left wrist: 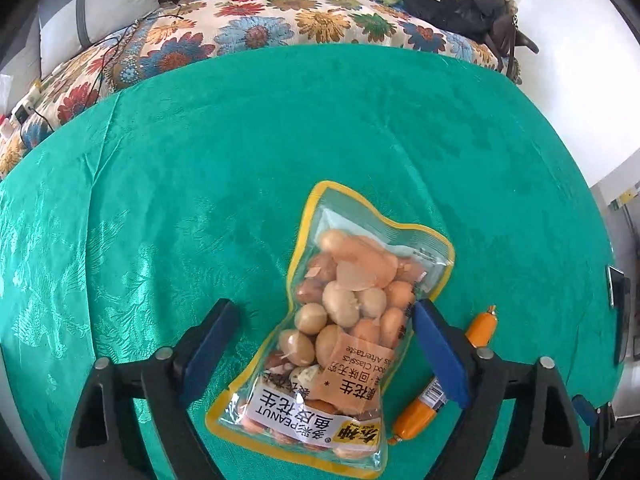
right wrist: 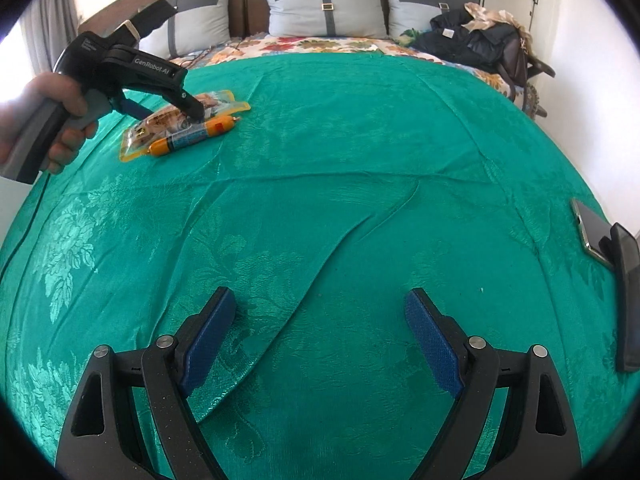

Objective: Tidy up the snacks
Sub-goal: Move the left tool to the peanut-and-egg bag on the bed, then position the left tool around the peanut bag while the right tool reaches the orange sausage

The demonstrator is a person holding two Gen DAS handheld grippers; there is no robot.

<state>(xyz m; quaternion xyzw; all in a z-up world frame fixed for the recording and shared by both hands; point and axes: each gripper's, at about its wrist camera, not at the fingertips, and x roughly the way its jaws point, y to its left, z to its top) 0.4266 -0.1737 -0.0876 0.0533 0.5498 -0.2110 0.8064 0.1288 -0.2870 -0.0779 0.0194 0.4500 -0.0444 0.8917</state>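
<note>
the left gripper [left wrist: 322, 332] hangs over a clear, yellow-edged peanut bag [left wrist: 340, 320] lying flat on the green cloth [left wrist: 240, 160], its blue pads standing apart on either side of the bag; the right pad looks to be at the bag's edge, the left one clear of it, so nothing is clamped. just beside the bag, on its right and partly hidden behind the right finger, lies an orange sausage stick [left wrist: 416, 416], seen here only in pieces. the right wrist view shows that same left gripper [right wrist: 176, 110] from the side, held by a hand [right wrist: 60, 120], tips down on the bag [right wrist: 216, 100], and it shows the whole sausage stick [right wrist: 192, 136] touching the bag's near edge. the right gripper [right wrist: 320, 336] sits with its jaws wide apart over bare green cloth [right wrist: 320, 200], holding nothing, well apart from the snacks. only this view shows a phone [right wrist: 592, 232] and a dark flat thing [right wrist: 628, 300] at the cloth's right edge. both views show the flowered bedspread [left wrist: 260, 28], grey pillows [right wrist: 324, 4] and a heap of dark clothes [right wrist: 472, 40] beyond.
</note>
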